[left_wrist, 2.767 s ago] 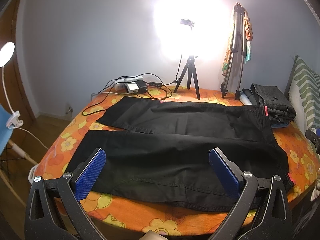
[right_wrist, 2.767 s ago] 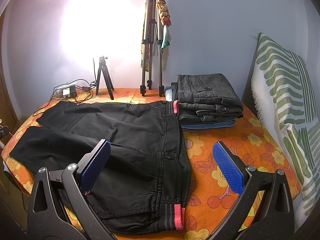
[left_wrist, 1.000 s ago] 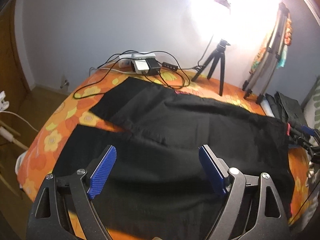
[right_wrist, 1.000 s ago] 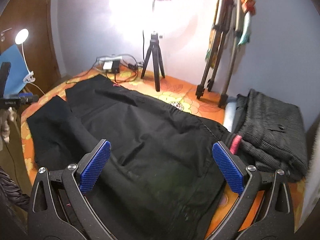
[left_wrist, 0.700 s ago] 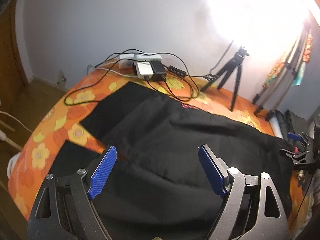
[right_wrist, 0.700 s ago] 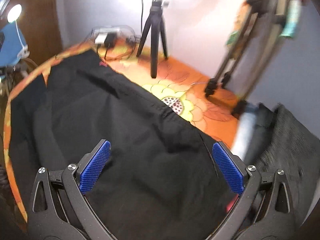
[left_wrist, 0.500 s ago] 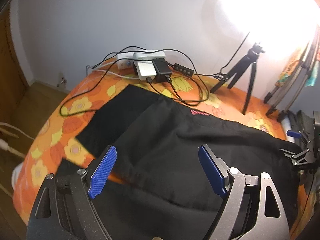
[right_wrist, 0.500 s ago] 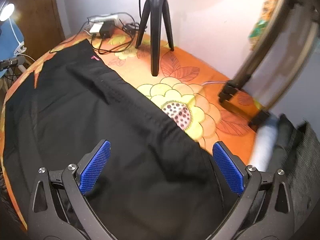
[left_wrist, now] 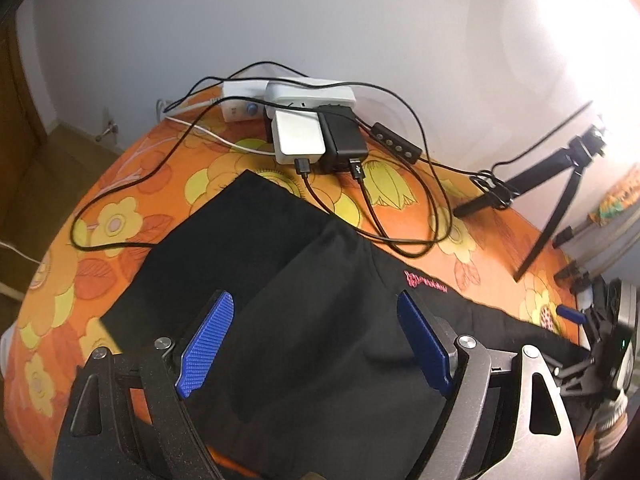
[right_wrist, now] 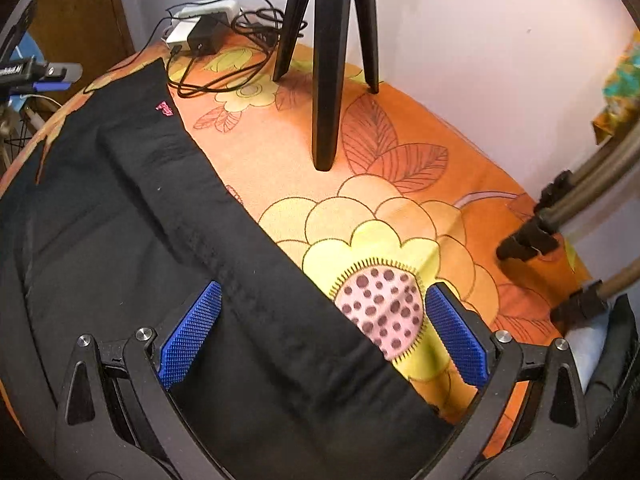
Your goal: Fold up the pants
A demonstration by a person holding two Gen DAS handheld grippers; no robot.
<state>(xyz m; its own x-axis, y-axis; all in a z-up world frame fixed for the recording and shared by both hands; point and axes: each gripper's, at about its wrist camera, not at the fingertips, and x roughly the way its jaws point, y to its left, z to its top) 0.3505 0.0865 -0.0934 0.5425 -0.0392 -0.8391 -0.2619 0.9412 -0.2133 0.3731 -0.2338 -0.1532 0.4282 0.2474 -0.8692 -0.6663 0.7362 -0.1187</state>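
Note:
Black pants lie flat on an orange flowered bedspread, with a small pink mark near the far leg's edge. My left gripper hangs open above the far leg, its blue pads wide apart with nothing between them. In the right wrist view the pants fill the left half, their far edge running diagonally. My right gripper is open and straddles that edge, one pad over black cloth, the other over the bedspread.
A power strip with chargers and looping black cables sits just beyond the pant leg. A small black tripod stands on the bed near the pants' edge, larger tripod legs at the right. Folded dark clothes lie far right.
Both grippers have moved across the pants toward the far edge and lowered, so the chargers and tripod look much closer. Both stay open.

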